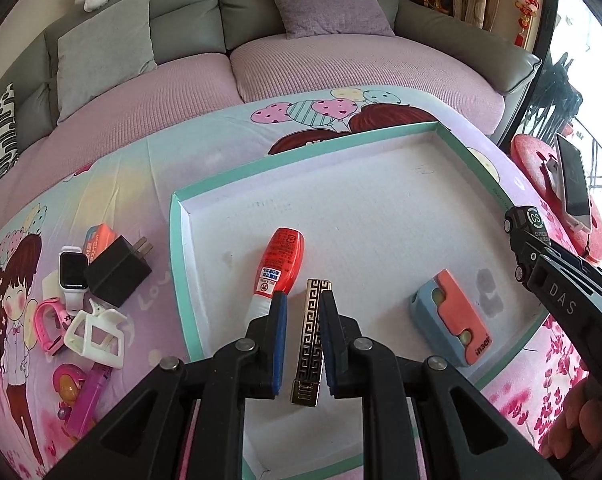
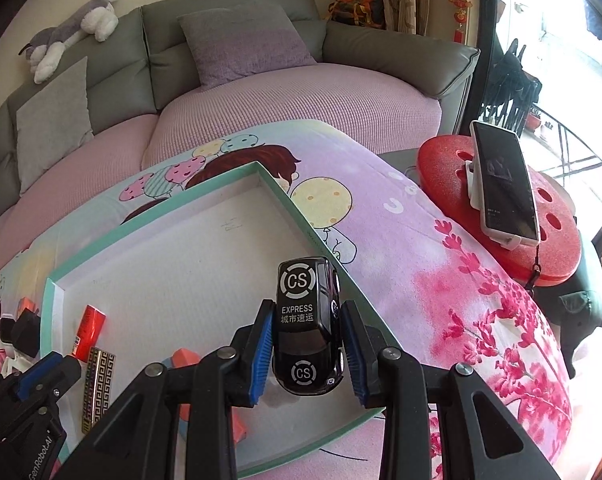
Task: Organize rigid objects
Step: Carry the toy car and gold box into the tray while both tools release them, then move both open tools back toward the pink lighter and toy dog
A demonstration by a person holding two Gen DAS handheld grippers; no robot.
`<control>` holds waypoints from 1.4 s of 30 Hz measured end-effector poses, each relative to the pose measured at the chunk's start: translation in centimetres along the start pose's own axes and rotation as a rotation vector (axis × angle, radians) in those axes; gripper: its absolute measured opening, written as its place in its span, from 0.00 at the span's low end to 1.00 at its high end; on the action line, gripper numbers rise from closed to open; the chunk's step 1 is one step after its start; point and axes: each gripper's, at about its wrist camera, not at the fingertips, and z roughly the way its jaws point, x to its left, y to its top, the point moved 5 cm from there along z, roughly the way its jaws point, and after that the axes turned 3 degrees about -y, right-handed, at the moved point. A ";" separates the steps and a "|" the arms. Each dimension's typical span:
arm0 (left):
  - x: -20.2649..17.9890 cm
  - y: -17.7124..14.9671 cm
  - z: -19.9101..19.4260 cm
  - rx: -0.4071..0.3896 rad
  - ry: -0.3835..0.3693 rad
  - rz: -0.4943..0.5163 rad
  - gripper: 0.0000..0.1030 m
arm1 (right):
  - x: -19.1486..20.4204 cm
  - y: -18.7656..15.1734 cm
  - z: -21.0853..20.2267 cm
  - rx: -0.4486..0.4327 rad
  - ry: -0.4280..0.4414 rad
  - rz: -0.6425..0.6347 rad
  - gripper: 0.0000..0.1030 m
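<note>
Rigid objects are going into the shallow teal-rimmed cardboard tray (image 1: 181, 240). My left tongs (image 1: 303, 320) pinch a black-and-gold patterned lighter (image 1: 312, 340) low over the tray floor; my right tongs (image 2: 307, 342) clamp a glossy black toy car (image 2: 307, 320) above the tray's edge. Released there, I judge the car could roll out.

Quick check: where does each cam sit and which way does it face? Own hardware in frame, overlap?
Left wrist: on the left gripper, angled down into the tray; its fingers flank the gold-patterned bar; the right gripper shows at right.
Right wrist: on the right gripper, angled down at the tray's right rim, gripping the black toy car; the left gripper shows bottom left.
Shared: tray, bar, red glue bottle, car, sofa.
</note>
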 end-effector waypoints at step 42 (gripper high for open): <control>19.3 -4.2 -5.3 -0.095 0.275 -0.515 0.94 | 14.4 -2.5 -3.7 -0.058 0.304 -0.224 1.00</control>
